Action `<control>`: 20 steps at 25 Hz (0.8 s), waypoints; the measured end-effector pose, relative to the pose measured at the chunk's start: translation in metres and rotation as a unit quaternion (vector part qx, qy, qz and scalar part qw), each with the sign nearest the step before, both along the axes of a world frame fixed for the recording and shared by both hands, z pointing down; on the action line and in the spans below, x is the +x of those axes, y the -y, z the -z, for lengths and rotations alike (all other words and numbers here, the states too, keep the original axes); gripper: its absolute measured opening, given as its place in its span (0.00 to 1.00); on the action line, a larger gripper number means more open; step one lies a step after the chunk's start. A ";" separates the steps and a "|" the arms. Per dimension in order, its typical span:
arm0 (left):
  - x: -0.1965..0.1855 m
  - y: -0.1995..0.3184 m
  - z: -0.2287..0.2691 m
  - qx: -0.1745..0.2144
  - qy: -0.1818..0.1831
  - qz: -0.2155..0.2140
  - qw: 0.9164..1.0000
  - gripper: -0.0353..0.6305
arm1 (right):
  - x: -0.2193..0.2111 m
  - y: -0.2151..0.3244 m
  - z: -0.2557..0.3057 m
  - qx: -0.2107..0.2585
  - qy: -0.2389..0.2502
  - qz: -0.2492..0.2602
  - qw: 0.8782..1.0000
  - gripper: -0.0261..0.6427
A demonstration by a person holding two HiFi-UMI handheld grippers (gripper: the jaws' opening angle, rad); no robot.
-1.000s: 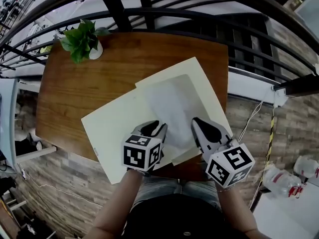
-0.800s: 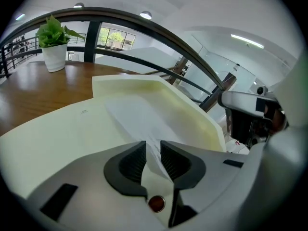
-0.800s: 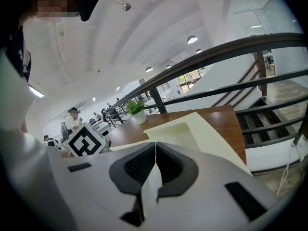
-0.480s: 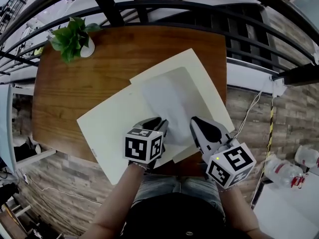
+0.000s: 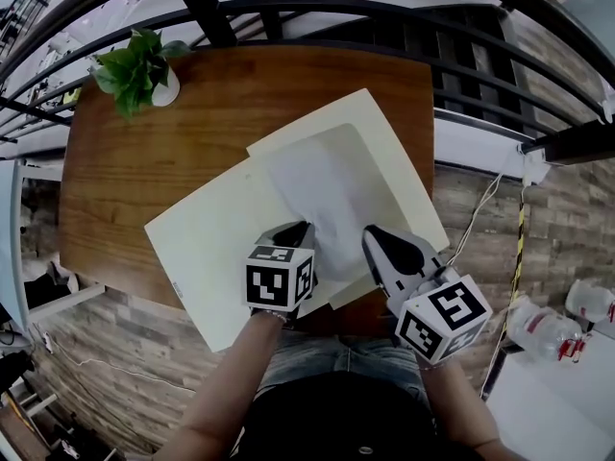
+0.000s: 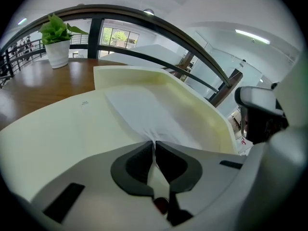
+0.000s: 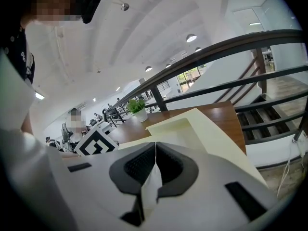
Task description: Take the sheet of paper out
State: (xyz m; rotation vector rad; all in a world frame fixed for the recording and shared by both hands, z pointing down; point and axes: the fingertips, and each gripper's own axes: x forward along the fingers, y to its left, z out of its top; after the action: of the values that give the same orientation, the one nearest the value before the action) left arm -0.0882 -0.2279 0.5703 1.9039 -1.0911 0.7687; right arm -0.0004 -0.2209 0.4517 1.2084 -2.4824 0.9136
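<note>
A cream folder (image 5: 207, 248) lies open on the wooden table (image 5: 192, 113), and a white sheet of paper (image 5: 322, 200) rests in its raised right half. My left gripper (image 5: 300, 230) is shut on the sheet's near edge, and the left gripper view shows the sheet (image 6: 144, 117) running out from between the closed jaws of that gripper (image 6: 154, 143). My right gripper (image 5: 370, 236) sits just to the right on the same near edge. In the right gripper view that gripper (image 7: 155, 146) is shut, with a strip of white paper (image 7: 149, 186) pinched behind the jaws.
A potted plant (image 5: 135, 65) stands at the table's far left corner. A dark metal railing (image 5: 317, 17) runs along the far edge. The folder overhangs the table's near edge. The person's lap is right below. Brick floor lies on both sides.
The left gripper's fingers, slightly apart a second ago, now lie together on the sheet's near edge. The right gripper has barely moved.
</note>
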 end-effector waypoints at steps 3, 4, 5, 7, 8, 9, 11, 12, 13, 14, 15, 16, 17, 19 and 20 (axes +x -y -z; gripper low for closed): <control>-0.002 -0.001 0.000 0.002 0.002 0.011 1.000 0.09 | 0.001 -0.002 0.001 -0.004 -0.005 0.008 1.000 0.08; -0.003 -0.003 0.001 0.002 0.001 0.016 1.000 0.09 | 0.000 -0.003 0.002 -0.003 -0.006 0.013 1.000 0.08; -0.005 -0.004 0.002 0.003 -0.002 0.021 1.000 0.09 | 0.000 -0.003 0.002 -0.002 -0.008 0.019 1.000 0.08; -0.008 -0.005 0.006 0.007 -0.012 0.034 0.999 0.09 | -0.002 -0.002 0.004 0.006 -0.013 0.033 0.999 0.08; -0.010 -0.006 0.007 0.008 -0.017 0.041 0.999 0.09 | -0.003 -0.002 0.004 0.009 -0.017 0.040 0.999 0.08; -0.013 -0.008 0.009 0.009 -0.021 0.048 0.999 0.09 | -0.004 -0.003 0.004 0.011 -0.019 0.045 0.999 0.08; -0.018 -0.012 0.013 0.010 -0.024 0.063 0.998 0.08 | -0.006 -0.005 0.004 0.009 -0.020 0.055 0.998 0.08; -0.022 -0.015 0.015 0.011 -0.025 0.070 0.997 0.08 | -0.008 -0.007 0.005 0.009 -0.020 0.061 0.998 0.08; -0.025 -0.017 0.017 0.012 -0.026 0.078 0.997 0.08 | -0.010 -0.008 0.006 0.010 -0.020 0.068 0.997 0.08; -0.028 -0.018 0.019 0.015 -0.026 0.085 0.996 0.08 | -0.012 -0.008 0.007 0.012 -0.019 0.075 0.997 0.08; -0.030 -0.020 0.021 0.017 -0.026 0.092 0.995 0.08 | -0.015 -0.009 0.008 0.013 -0.018 0.081 0.996 0.08; -0.033 -0.021 0.023 0.020 -0.026 0.099 0.995 0.08 | -0.017 -0.009 0.009 0.015 -0.018 0.087 0.996 0.08; -0.037 -0.022 0.024 0.023 -0.025 0.107 0.994 0.08 | -0.019 -0.010 0.010 0.016 -0.017 0.094 0.995 0.08; -0.044 -0.026 0.026 0.026 -0.023 0.123 0.992 0.08 | -0.025 -0.013 0.012 0.018 -0.016 0.108 0.994 0.08; -0.049 -0.028 0.027 0.027 -0.023 0.131 0.991 0.08 | -0.028 -0.014 0.013 0.019 -0.015 0.117 0.993 0.08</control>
State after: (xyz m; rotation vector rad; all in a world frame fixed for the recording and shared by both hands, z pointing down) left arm -0.1371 -0.2003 0.5431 1.7673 -1.3124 0.5507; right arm -0.0286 -0.2064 0.4386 0.9092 -2.5593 0.7838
